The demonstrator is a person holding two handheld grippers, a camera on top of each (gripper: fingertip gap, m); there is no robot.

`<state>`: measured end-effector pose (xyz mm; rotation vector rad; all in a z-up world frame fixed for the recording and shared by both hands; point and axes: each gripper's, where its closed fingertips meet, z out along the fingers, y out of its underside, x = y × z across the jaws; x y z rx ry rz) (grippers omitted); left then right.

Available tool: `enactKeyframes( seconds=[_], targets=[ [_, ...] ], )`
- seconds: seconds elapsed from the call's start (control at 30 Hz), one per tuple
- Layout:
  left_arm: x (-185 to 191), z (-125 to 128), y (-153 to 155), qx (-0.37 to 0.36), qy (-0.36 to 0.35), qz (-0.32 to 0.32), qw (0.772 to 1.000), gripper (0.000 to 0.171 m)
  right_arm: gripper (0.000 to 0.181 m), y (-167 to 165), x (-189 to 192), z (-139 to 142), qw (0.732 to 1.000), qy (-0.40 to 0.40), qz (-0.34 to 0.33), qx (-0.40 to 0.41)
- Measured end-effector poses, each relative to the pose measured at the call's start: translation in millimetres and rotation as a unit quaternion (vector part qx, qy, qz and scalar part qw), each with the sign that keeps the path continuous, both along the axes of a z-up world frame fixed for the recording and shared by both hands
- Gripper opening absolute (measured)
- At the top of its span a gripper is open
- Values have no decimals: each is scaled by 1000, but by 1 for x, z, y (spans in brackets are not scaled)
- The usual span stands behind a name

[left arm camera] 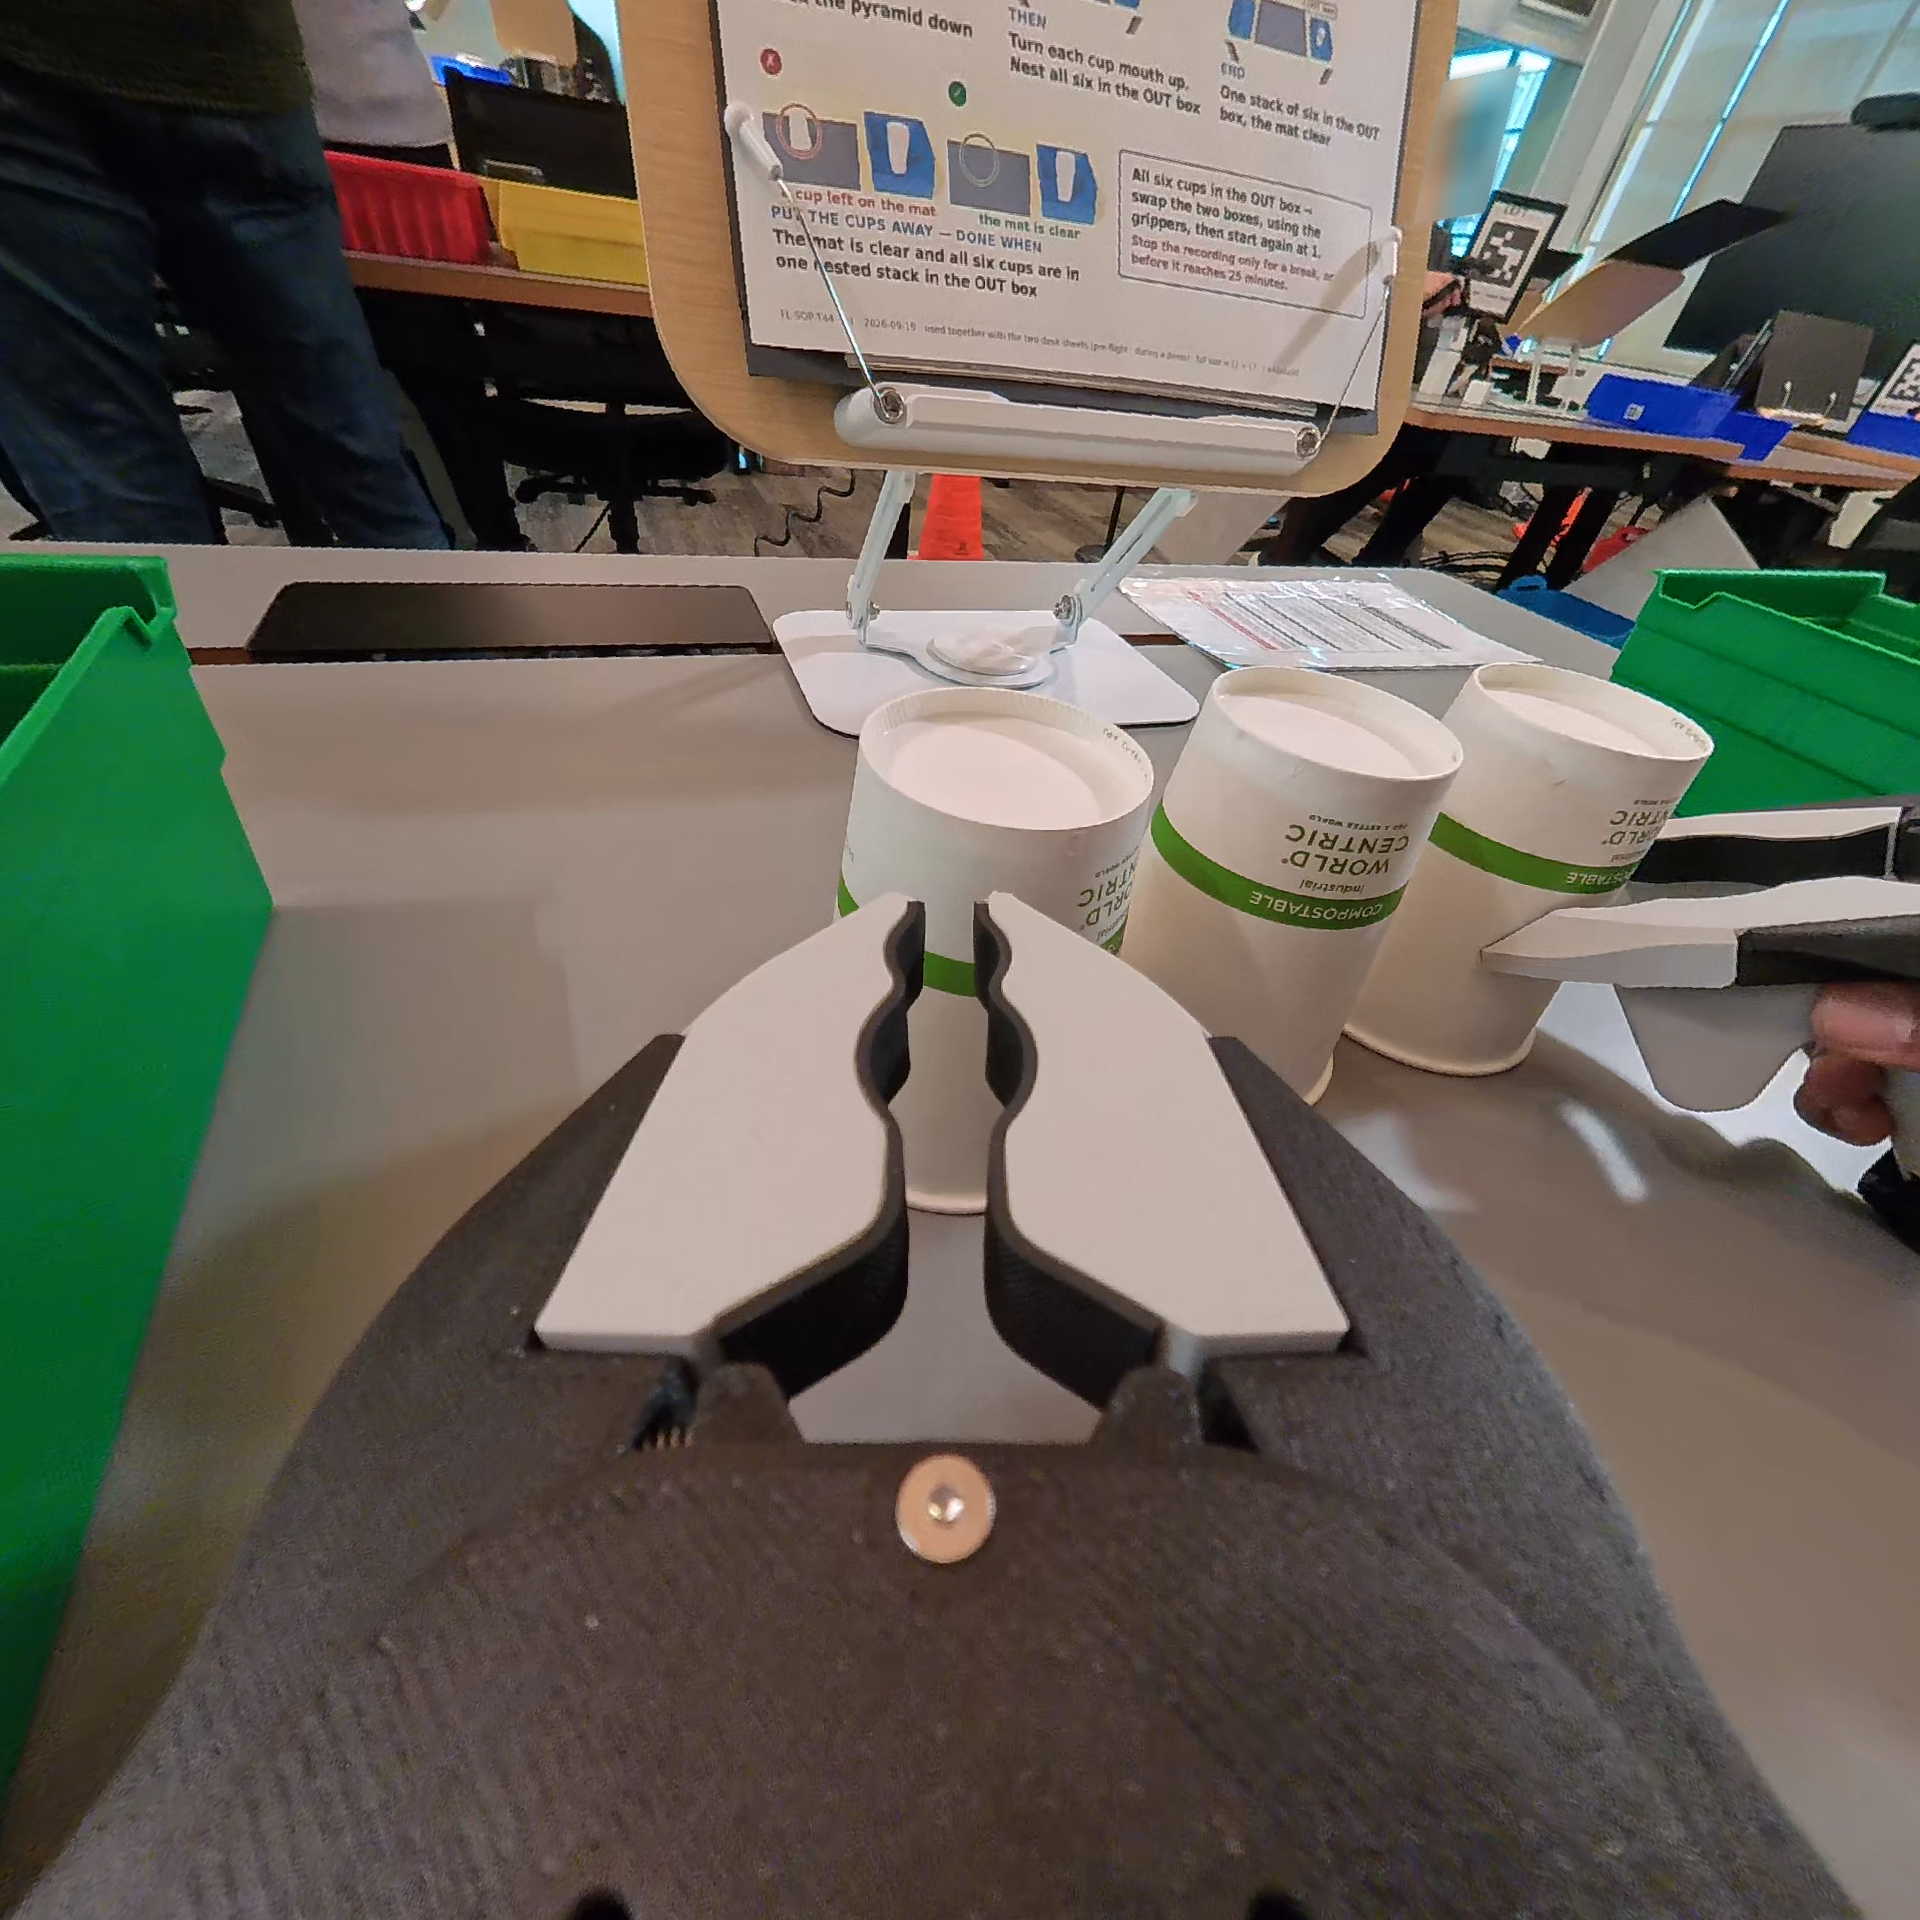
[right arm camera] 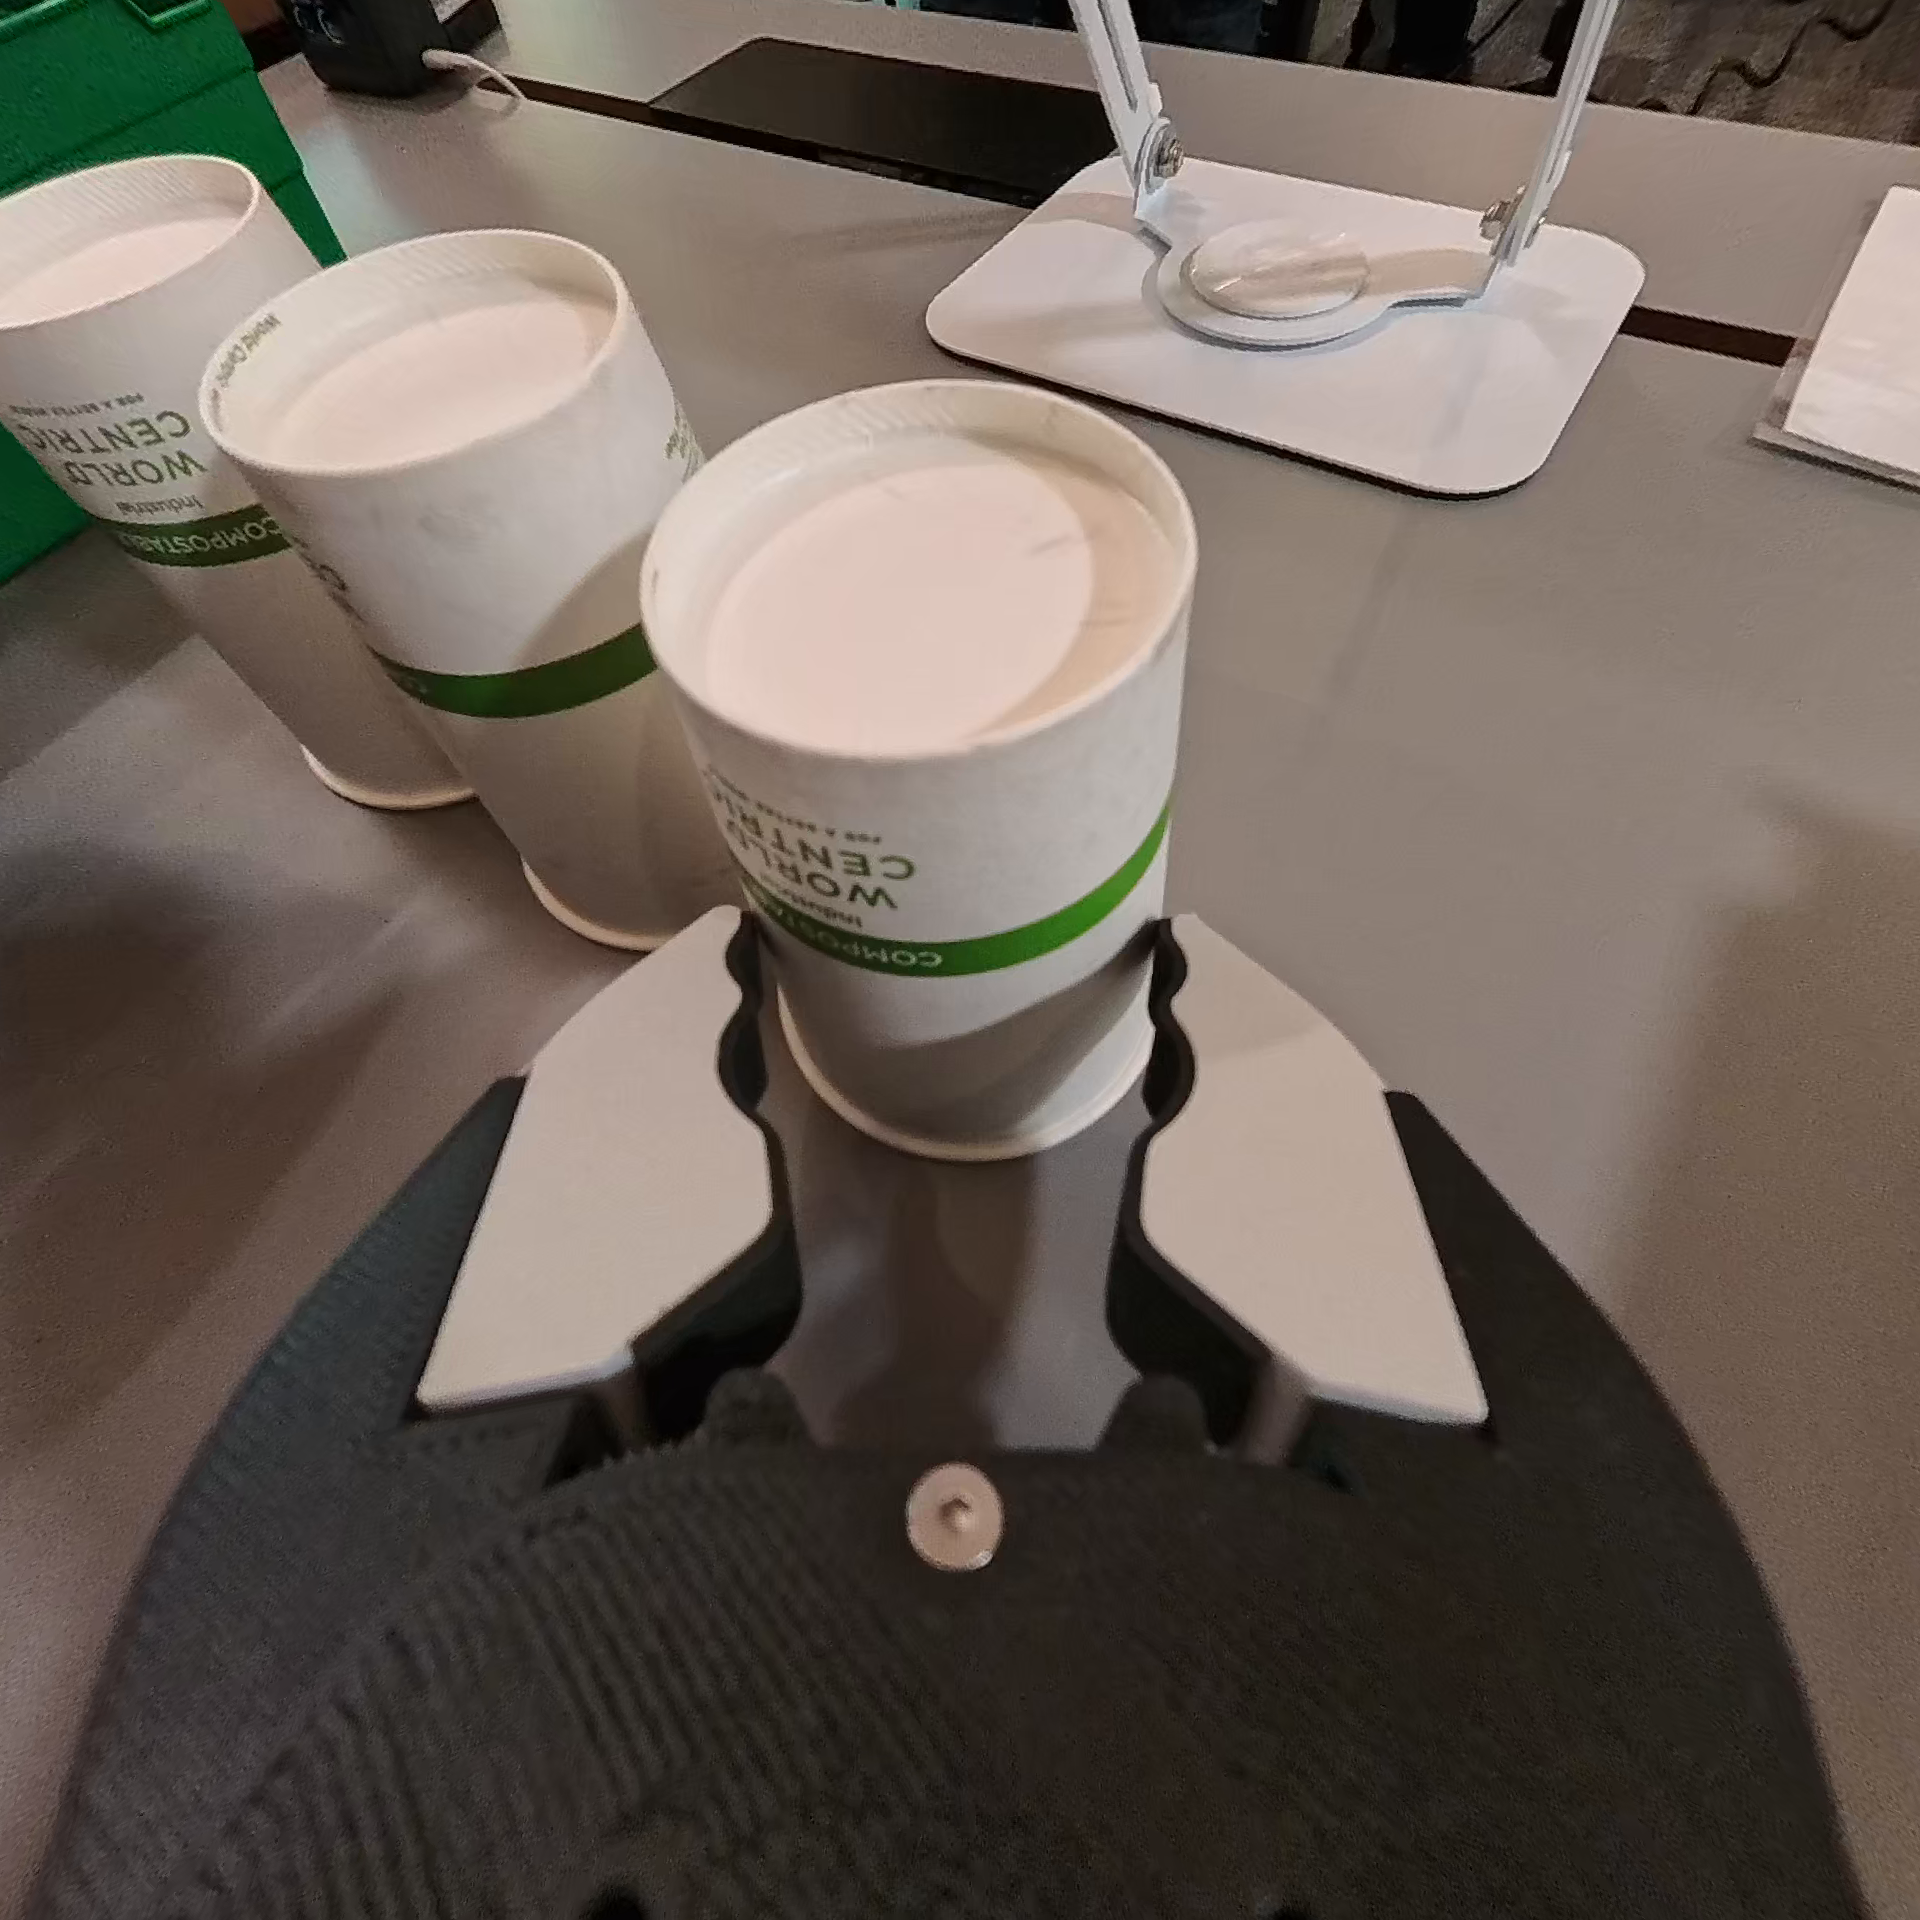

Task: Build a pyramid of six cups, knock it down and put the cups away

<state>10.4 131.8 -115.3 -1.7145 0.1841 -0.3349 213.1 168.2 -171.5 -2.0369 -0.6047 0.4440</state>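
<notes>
Three white paper cups with green bands stand upside down in a row on the grey table. My left gripper [left arm camera: 949,914] is shut but for a thin slit and holds nothing; it hovers just in front of the left cup [left arm camera: 997,790]. The middle cup [left arm camera: 1309,790] stands beside it. My right gripper [right arm camera: 956,925] straddles the right cup [right arm camera: 925,623], its pads against both sides at the green band. The cup's rim rests on the table. The right gripper also shows in the left wrist view [left arm camera: 1564,896], around the right cup [left arm camera: 1558,748].
A green bin [left arm camera: 104,831] stands at the left and another [left arm camera: 1766,675] at the right. A white stand base [left arm camera: 852,665] holds a board with a printed sheet behind the cups. A laminated sheet [left arm camera: 1309,623] lies back right. A hand [left arm camera: 1860,1049] holds the right gripper.
</notes>
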Motion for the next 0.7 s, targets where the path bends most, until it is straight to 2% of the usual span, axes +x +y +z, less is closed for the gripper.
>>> enactKeyframes(
  seconds=[0.7],
  targets=[
    [-3,-2,2,-7,2,3,1000,10,76,0,-1,0,1000,1,2,0]
  ],
)
